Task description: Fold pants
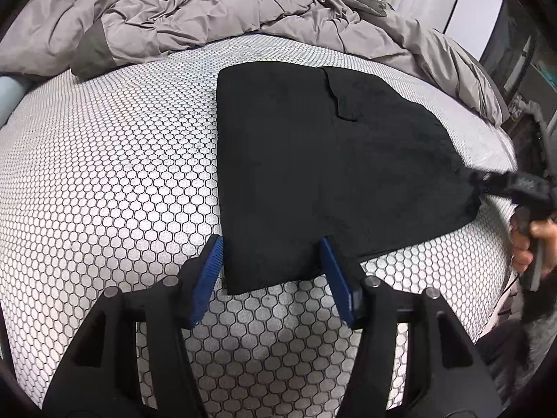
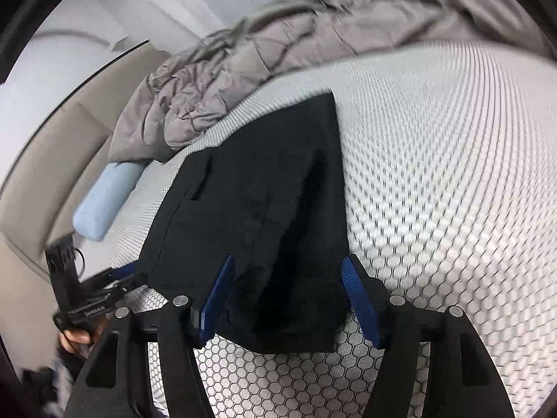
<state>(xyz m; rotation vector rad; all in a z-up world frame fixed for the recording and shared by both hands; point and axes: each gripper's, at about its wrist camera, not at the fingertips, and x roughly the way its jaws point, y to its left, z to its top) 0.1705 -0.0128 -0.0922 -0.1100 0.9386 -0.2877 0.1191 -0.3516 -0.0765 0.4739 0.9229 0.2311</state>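
1. My left gripper (image 1: pixel 271 254) sits nearest me, its blue pads apart and straddling the near corner of the black pants (image 1: pixel 313 160). The cloth lies between the pads, but they do not press on it, so nothing is held here.

2. My right gripper (image 2: pixel 289 296) is in the same posture at the other near corner: pads spread, fabric lying loose between them, no pinch. The left wrist view shows it at the right edge with my hand (image 1: pixel 529 244) around its handle.

3. The pants lie flat on the mattress (image 1: pixel 104 174) with its honeycomb cover, already doubled into a compact, roughly wedge-shaped stack. A pocket flap (image 1: pixel 343 104) shows on the top layer towards the far edge.

4. I judge the fold mostly done, and the step in hand is letting go cleanly or squaring the stack. To do that well, I should draw both grippers back low and straight, so that no pad snags the hem and drags a layer out of line.

5. If another fold is wanted, I should take all layers at each corner together, lift evenly and carry both corners over at one pace.

6. Farther off, the crumpled grey duvet (image 1: pixel 209 10) lies near the far edge of the pants; I should keep any fold short of it. A pale blue pillow (image 2: pixel 104 202) lies off to the side, well clear.
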